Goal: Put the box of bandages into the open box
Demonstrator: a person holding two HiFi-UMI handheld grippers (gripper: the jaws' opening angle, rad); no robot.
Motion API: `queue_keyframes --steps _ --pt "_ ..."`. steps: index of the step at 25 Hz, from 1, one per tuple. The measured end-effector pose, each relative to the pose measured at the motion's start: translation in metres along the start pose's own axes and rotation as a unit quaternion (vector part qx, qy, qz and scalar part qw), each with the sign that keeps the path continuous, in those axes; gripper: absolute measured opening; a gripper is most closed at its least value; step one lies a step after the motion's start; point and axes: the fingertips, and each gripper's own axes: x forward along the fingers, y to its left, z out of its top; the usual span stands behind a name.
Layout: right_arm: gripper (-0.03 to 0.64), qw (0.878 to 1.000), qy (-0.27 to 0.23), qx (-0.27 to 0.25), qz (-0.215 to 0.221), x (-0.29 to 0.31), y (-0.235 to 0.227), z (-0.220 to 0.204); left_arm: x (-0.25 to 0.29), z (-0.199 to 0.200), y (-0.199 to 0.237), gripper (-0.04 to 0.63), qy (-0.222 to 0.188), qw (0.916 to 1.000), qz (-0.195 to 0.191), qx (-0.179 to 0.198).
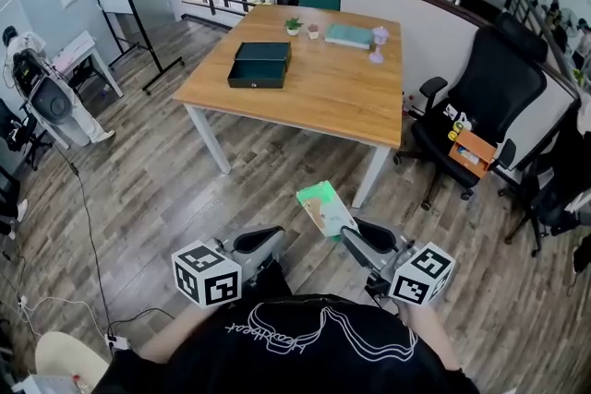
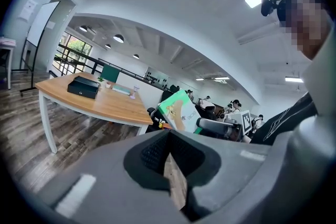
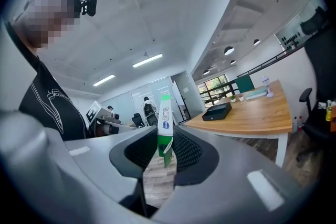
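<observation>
Currently we hold the box of bandages clamped in our right gripper, low centre of the head view, over the floor. Left gripper: jaws together, empty. Open box sits on the table, upper centre, well apart.

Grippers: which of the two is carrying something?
The right gripper, clamped on the green bandage box; the left gripper has nothing between its jaws.

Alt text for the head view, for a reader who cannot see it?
A person's right gripper holds a green box of bandages above wood flooring, the left gripper empty beside it. Ahead, an open dark box sits on a wooden table, with a black office chair to its right.
</observation>
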Motion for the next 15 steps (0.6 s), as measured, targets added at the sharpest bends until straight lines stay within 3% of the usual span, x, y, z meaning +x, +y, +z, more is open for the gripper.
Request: queue_keyframes --steps 8,15 --pt "0.115 1.000 0.021 -0.001 -0.001 0.062 -0.037 0.006 0.015 0.015 0.070 0.000 -0.003 0.9996 0.007 -0.025" --pt "0.115 0.999 0.045 0.010 -0.003 0.149 -0.092 0.021 0.041 0.058 0.164 0.000 -0.008 0.9987 0.011 -0.050"
